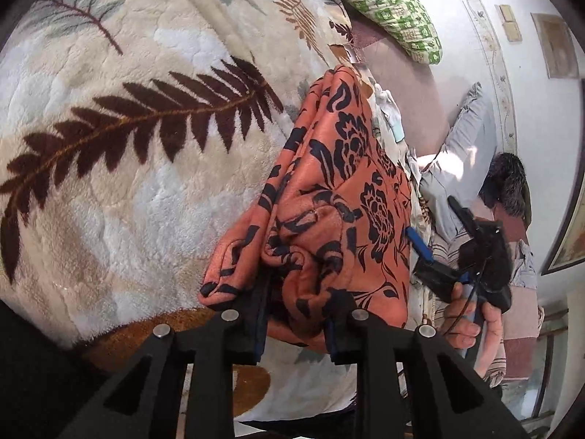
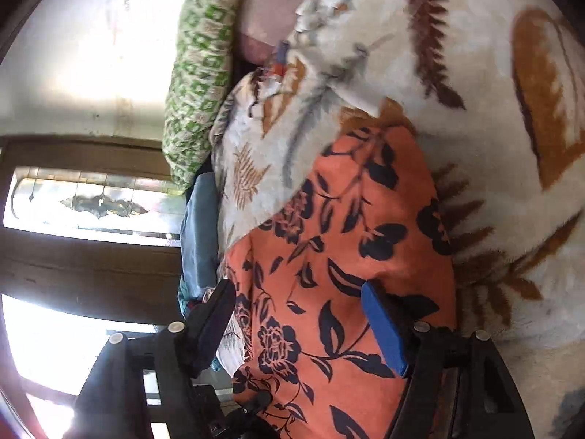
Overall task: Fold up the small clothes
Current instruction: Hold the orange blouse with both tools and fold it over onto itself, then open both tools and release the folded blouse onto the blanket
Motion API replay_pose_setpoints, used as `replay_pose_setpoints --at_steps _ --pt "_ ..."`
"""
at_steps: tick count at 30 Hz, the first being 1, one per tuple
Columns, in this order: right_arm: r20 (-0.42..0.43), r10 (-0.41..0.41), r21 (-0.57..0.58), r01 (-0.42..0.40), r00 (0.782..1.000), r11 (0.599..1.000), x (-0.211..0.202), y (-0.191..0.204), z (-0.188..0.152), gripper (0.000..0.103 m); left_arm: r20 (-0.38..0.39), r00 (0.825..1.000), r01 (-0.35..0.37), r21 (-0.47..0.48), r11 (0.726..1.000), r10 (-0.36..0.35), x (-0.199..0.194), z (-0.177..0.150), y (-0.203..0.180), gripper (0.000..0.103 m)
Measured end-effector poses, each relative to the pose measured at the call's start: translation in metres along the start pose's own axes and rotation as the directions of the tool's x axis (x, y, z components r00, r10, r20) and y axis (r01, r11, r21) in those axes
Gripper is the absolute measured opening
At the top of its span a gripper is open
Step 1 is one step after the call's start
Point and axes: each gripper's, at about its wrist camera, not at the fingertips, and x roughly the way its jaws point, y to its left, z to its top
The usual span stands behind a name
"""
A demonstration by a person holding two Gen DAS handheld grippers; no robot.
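The blanket (image 1: 128,190) is thick plush fleece, fuzzy and matt. The orange garment (image 1: 329,197) is a thin, soft woven cloth — faintly napped, dull. The pillow (image 1: 384,3) looks like printed cotton. Both grippers are matt black plastic with shiny metal pins — the fingers (image 2: 384,333) faced in blue rubbery padding.

Blanket (image 1: 128,183) left of orange cloth (image 1: 340,183) open; pillow (image 1: 387,7) beyond

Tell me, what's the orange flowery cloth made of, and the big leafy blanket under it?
The orange flowery cloth looks like a thin, soft woven or knitted fabric with a matte finish: it bunches into small folds and shows a fine surface grain. The leafy blanket looks like thick plush fleece, probably synthetic: its fuzzy pile clumps into tufts and has a slight sheen.
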Motion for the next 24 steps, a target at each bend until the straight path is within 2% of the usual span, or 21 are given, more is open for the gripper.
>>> replay_pose_setpoints --at_steps 2,4,5,6,7,8,9,10,13,16,18,20,21,24 --pt "0.013 0.01 -0.068 -0.009 1.0 0.998 -0.002 0.019 0.005 0.075 0.001 1.0 -0.016 0.011 1.0 0.016 0.001 0.0 -0.004 0.026" --pt "0.012 0.017 -0.083 -0.016 1.0 0.996 0.004 0.024 0.014 0.077 0.001 1.0 -0.016 0.004 1.0 0.016 0.001 0.0 -0.005 0.027" --pt "0.025 -0.05 -0.09 0.052 0.998 0.995 0.01 0.017 0.021 0.077 -0.002 1.0 -0.013 -0.004 1.0 0.013 0.002 0.001 -0.005 0.027" --pt "0.03 -0.173 -0.079 0.175 0.984 0.981 0.02 0.002 0.026 0.077 -0.009 1.0 0.004 -0.019 1.0 -0.004 0.001 0.001 -0.004 0.031" --pt "-0.009 -0.229 -0.011 0.229 0.973 0.973 0.029 -0.022 0.028 0.076 -0.016 1.0 0.02 -0.034 0.999 -0.02 0.001 0.003 -0.004 0.036" --pt "0.006 -0.179 0.041 0.179 0.984 0.983 0.029 -0.036 0.025 0.076 -0.013 1.0 0.015 -0.039 0.999 -0.016 -0.004 0.004 -0.003 0.036" --pt "0.043 -0.147 0.043 0.145 0.988 0.988 0.021 -0.035 0.022 0.075 0.01 1.0 0.004 -0.03 1.0 -0.004 -0.012 0.005 -0.005 0.036" --pt "0.047 -0.146 0.034 0.144 0.988 0.989 0.017 -0.03 0.02 0.075 0.038 0.999 -0.006 -0.02 1.0 0.007 -0.02 0.008 -0.007 0.039" --pt "0.07 -0.173 -0.034 0.176 0.982 0.984 0.001 -0.009 0.008 0.076 0.094 0.991 -0.097 0.012 0.995 0.095 -0.039 0.013 -0.018 0.043" --pt "0.064 -0.092 -0.091 0.098 0.994 0.991 -0.022 0.009 -0.013 0.076 0.163 0.98 -0.133 0.088 0.987 0.118 -0.056 0.013 -0.045 0.044" --pt "0.059 -0.068 -0.124 0.075 0.996 0.989 -0.03 0.021 -0.03 0.076 0.193 0.975 -0.135 0.131 0.982 0.108 -0.062 0.011 -0.066 0.048" --pt "0.024 -0.009 -0.134 0.012 1.0 0.991 -0.04 0.025 -0.049 0.076 0.195 0.979 -0.103 0.187 0.977 0.066 -0.059 0.01 -0.088 0.055" --pt "0.009 0.019 -0.139 -0.017 1.0 0.99 -0.04 0.027 -0.059 0.076 0.188 0.981 -0.085 0.22 0.972 0.043 -0.054 0.009 -0.099 0.058" --pt "-0.018 0.023 -0.105 -0.024 1.0 0.994 -0.033 0.014 -0.085 0.077 0.139 0.99 -0.06 0.288 0.956 0.02 -0.025 0.007 -0.115 0.058"
